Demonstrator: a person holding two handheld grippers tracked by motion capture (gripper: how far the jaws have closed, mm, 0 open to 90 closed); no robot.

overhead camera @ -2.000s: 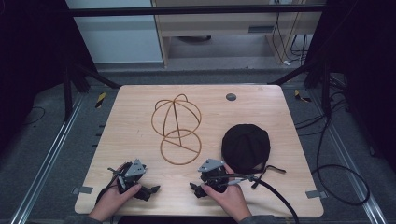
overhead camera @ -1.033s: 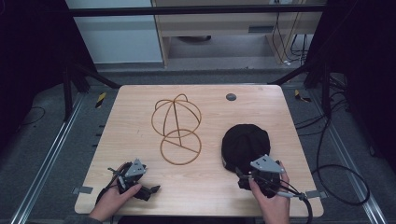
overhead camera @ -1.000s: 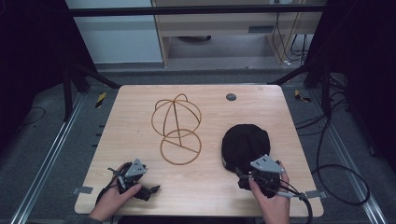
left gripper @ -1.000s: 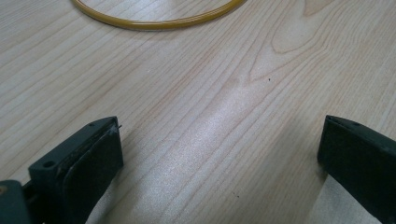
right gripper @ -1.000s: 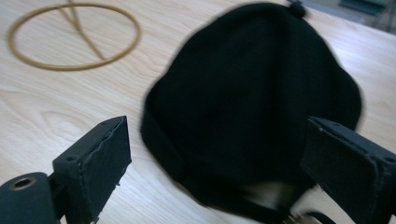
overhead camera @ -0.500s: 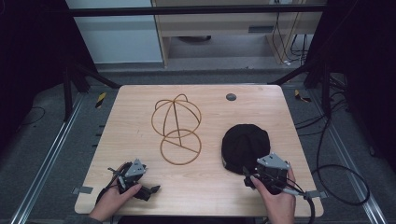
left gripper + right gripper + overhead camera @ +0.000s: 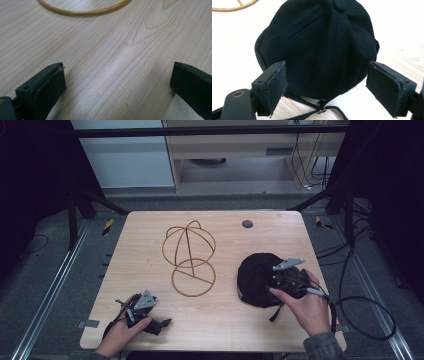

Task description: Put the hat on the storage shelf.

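Black cap approached by the right gripper [image 7: 280,281]

The black cap [image 7: 319,47] is seen just ahead of the spread jaws, which have just been closing a little, untouched by either pad. The left gripper [image 7: 117,87] is held with jaws spread over the bare table [image 7: 120,50], the wire stand [image 7: 82,10] lying beyond them.

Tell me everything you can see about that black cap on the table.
The black cap is soft, ribbed-looking fabric sewn in panels that meet at a covered button on top. It lies crown up on the wooden table, right of the gold wire stand. A thin strap with a small metal buckle trails from its near edge. The right tongs straddle it, open, pads not pressing.
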